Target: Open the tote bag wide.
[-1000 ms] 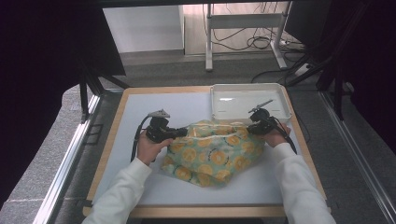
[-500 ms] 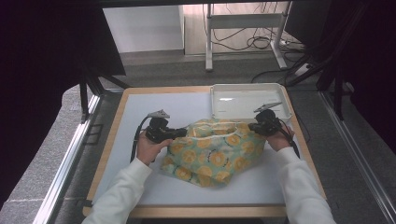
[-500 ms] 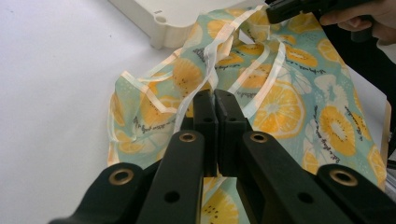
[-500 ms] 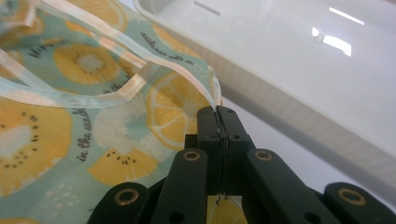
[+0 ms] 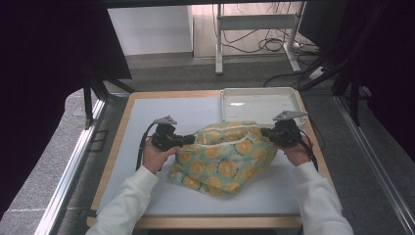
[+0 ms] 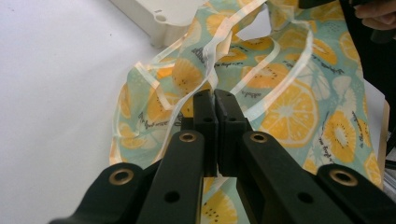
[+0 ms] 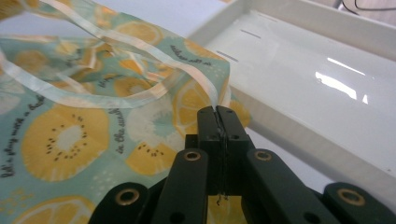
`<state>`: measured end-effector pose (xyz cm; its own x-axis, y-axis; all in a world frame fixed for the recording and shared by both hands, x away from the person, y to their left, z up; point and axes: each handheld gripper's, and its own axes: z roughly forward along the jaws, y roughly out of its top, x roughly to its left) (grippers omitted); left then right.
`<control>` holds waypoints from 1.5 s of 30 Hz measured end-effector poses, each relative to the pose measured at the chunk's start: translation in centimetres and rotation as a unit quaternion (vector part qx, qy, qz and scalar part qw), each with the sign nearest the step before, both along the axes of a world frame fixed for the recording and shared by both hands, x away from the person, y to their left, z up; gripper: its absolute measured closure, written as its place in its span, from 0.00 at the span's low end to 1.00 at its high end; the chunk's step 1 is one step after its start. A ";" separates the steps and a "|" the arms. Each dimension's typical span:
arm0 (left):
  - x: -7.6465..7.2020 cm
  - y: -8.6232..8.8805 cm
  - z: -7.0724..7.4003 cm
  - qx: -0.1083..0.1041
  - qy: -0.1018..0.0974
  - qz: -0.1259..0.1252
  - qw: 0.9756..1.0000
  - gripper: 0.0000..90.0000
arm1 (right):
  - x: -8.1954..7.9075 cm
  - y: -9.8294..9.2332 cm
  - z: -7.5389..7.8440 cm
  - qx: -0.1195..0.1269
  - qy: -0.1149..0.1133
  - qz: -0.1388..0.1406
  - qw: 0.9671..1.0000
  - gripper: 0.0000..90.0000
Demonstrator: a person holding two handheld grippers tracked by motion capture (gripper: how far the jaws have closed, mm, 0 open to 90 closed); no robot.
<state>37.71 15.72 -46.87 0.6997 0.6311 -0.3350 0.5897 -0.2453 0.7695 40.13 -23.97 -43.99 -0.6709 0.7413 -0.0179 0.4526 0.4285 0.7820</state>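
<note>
The white table top with a pale wooden rim [image 5: 147,196] carries everything. On it, slightly right of the middle, lies the soft teal cloth bag printed with orange and kiwi slices [image 5: 222,161]; its long axis runs from 8 o'clock to 2 o'clock in the high view, and its pale-edged opening faces 12 o'clock, toward the tray. The shallow white plastic tray [image 5: 259,105] sits just beyond the bag at 1 o'clock, touching or nearly touching the cloth. The bag hangs between the two tools. The left gripper [image 5: 183,141] is at the bag's 9 o'clock end, its jaws clenched on a fold of cloth and pale trim [image 6: 215,93]. The right gripper [image 5: 266,133] is at the bag's 3 o'clock end, its jaws having just closed, pinching the bag's hem [image 7: 217,108], with the tray just beside it.
</note>
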 end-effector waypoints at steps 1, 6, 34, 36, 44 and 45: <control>0.0 0.0 0.0 0.000 0.000 0.000 1.000 0.99 | -0.3 0.0 0.1 0.004 -0.006 0.003 1.000 0.99; -0.2 0.1 -0.1 -0.001 0.000 0.002 1.000 0.99 | -1.3 -0.1 0.1 0.018 -0.015 0.009 1.000 0.98; -2.3 1.0 0.4 -0.008 -0.011 -0.011 1.000 0.99 | -4.6 -1.1 0.3 0.021 -0.022 0.018 0.999 0.98; -2.7 1.0 0.5 -0.012 -0.013 -0.017 1.000 0.99 | -5.2 -1.3 0.4 0.021 -0.023 0.020 0.999 0.98; -4.3 0.2 0.7 -0.010 -0.018 -0.042 0.999 0.99 | -7.0 -2.1 -0.2 0.020 -0.014 0.018 1.000 0.98; -4.6 0.2 0.5 -0.009 -0.018 -0.045 0.999 0.99 | -7.4 -2.3 -0.4 0.019 -0.012 0.019 1.000 0.98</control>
